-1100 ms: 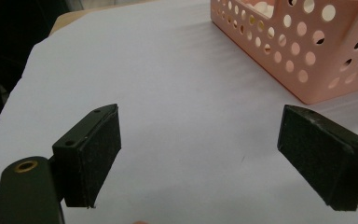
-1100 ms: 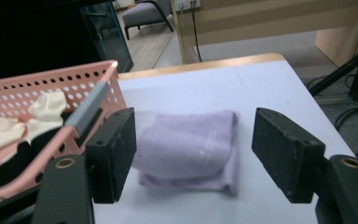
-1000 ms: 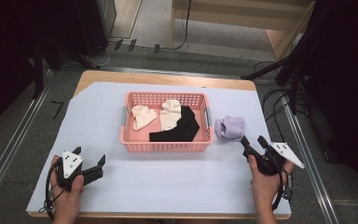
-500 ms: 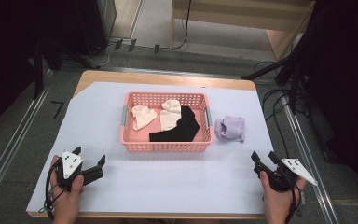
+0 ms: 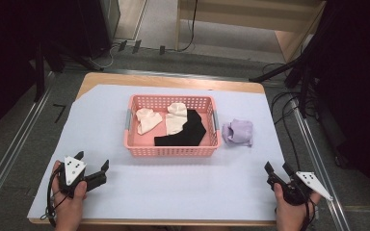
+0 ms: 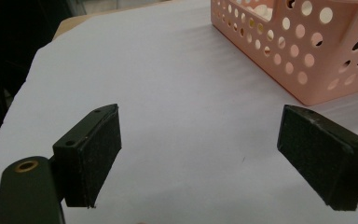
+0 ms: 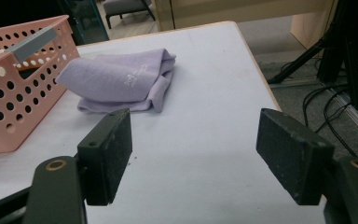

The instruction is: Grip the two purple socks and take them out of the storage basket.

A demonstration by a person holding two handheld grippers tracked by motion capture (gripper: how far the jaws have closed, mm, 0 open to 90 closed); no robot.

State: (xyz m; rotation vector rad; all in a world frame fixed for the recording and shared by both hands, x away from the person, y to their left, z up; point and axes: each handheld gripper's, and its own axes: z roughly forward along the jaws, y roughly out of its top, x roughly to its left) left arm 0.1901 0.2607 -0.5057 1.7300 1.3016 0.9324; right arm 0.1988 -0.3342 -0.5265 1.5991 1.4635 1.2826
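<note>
A pink perforated basket stands mid-table and holds two cream cloths and a black cloth. A folded lilac cloth lies on the table just right of it, seen closer in the right gripper view as the lilac cloth beside the basket. My left gripper rests open near the front left edge, empty; its own view has the basket ahead to the right. My right gripper is open and empty at the front right, well short of the lilac cloth.
A white sheet covers the wooden table. Cables and a dark stand lie on the floor to the right; the table's right edge is close to my right gripper.
My right gripper has drawn back from beside the lilac cloth toward the front right corner. The left gripper has stayed put.
</note>
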